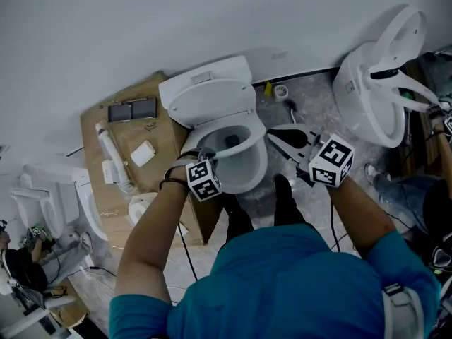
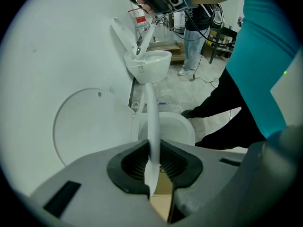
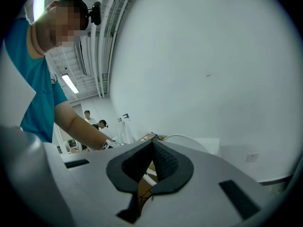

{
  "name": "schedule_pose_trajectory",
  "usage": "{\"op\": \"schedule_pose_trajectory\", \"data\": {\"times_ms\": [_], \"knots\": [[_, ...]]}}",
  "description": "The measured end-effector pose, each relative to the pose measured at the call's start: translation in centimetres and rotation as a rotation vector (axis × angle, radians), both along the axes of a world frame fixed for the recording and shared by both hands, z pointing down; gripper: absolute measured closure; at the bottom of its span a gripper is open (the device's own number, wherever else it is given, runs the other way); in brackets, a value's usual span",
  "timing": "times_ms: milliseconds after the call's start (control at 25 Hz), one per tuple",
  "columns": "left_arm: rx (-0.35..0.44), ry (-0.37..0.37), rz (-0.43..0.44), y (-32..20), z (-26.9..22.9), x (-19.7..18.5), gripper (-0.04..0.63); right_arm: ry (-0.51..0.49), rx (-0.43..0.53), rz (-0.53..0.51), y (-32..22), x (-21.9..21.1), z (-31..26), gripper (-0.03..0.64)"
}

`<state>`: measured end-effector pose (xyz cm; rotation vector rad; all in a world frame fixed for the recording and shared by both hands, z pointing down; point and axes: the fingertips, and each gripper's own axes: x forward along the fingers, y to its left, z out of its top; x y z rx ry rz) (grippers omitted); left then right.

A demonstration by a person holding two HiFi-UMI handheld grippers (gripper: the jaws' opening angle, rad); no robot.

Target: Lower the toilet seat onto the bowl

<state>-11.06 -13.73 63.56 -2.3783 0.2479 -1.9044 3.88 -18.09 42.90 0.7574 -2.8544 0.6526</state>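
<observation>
Left gripper (image 2: 154, 150) clamps the toilet seat's (image 2: 152, 112) edge above the open bowl (image 1: 248, 182); right gripper (image 3: 152, 145) is closed, empty.

Plain white wall (image 1: 141, 27) across the top of the head view, meeting a grey speckled floor (image 1: 318, 108) at a dark skirting strip (image 1: 304, 73). Brown cardboard box (image 1: 95, 129) against the wall, strewn with small white fittings. Spare white toilet (image 1: 367, 97) at right, another (image 1: 42, 189) at left. Black cable (image 1: 185, 246) trailing over the floor. In the right gripper view, wall socket (image 3: 252, 157) low down, ceiling pipes (image 3: 102, 32) and a lit strip lamp (image 3: 70, 83) overhead.
</observation>
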Motion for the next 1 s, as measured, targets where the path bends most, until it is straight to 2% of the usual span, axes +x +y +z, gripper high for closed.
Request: {"op": "schedule_pose_trajectory", "data": {"times_ms": [280,400,600,720,1000], "knots": [[0.003,0.036,0.005,0.9,0.2,0.3,0.538,0.01,0.001,0.029,0.6,-1.4,0.8,0.62],[0.04,0.045,-0.003,0.8,0.9,0.0,0.538,0.012,0.007,0.085,0.9,-2.0,1.5,0.62],[0.059,0.064,-0.003,1.1,0.9,0.1,0.538,-0.005,0.005,0.168,1.0,-3.3,2.2,0.62],[0.06,0.079,-0.014,1.6,0.6,0.7,0.538,0.008,-0.005,0.161,1.0,-3.7,2.8,0.62],[0.091,0.041,-0.052,4.6,2.3,1.2,0.537,0.027,0.019,0.071,1.7,-1.9,4.1,0.62]]}}
